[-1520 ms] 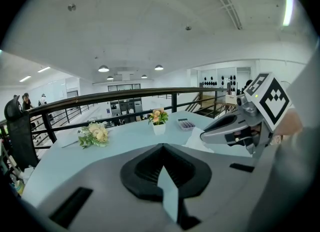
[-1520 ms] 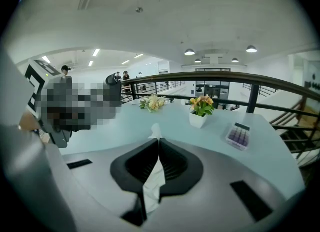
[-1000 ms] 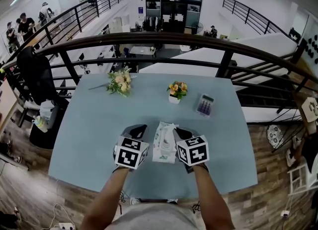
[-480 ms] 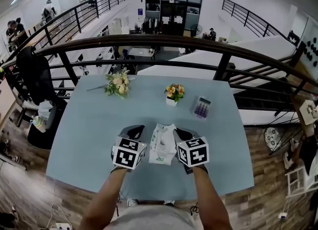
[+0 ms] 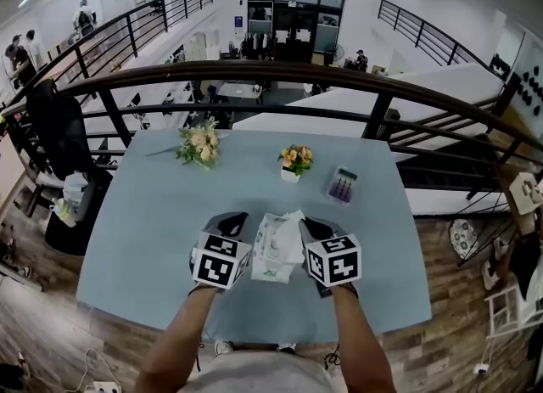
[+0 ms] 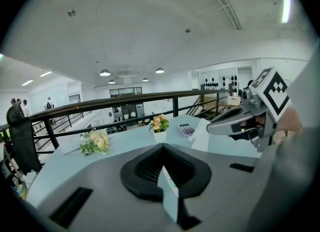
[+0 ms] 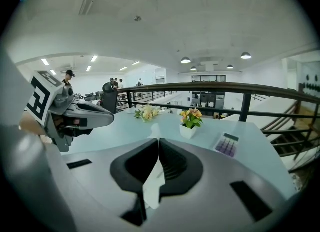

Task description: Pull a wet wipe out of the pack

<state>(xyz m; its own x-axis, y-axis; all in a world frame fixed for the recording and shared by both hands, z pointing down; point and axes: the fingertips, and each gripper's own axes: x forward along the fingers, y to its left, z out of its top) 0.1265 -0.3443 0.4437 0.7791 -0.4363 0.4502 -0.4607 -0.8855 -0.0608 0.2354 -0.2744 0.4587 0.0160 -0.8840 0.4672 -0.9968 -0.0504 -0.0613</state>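
The white wet wipe pack (image 5: 270, 260) with green print lies on the pale blue table (image 5: 144, 221) between my two grippers. My left gripper (image 5: 234, 225) is shut on the pack's left edge, a thin white and green strip (image 6: 168, 187) pinched between its jaws. My right gripper (image 5: 307, 230) is shut on a white wipe (image 7: 152, 188) that stands up out of the pack's top (image 5: 291, 220). In the left gripper view the right gripper (image 6: 226, 124) shows with the wipe (image 6: 201, 136) hanging from its tip. The left gripper (image 7: 102, 118) appears at the left of the right gripper view.
A small white pot of orange flowers (image 5: 293, 162) and a calculator (image 5: 341, 186) stand further back on the table, a loose bouquet (image 5: 200, 143) at the back left. A dark railing (image 5: 254, 73) runs behind the table's far edge.
My right gripper has risen slightly with the wipe, which now shows a little more above the pack. The left gripper and the pack have stayed put.
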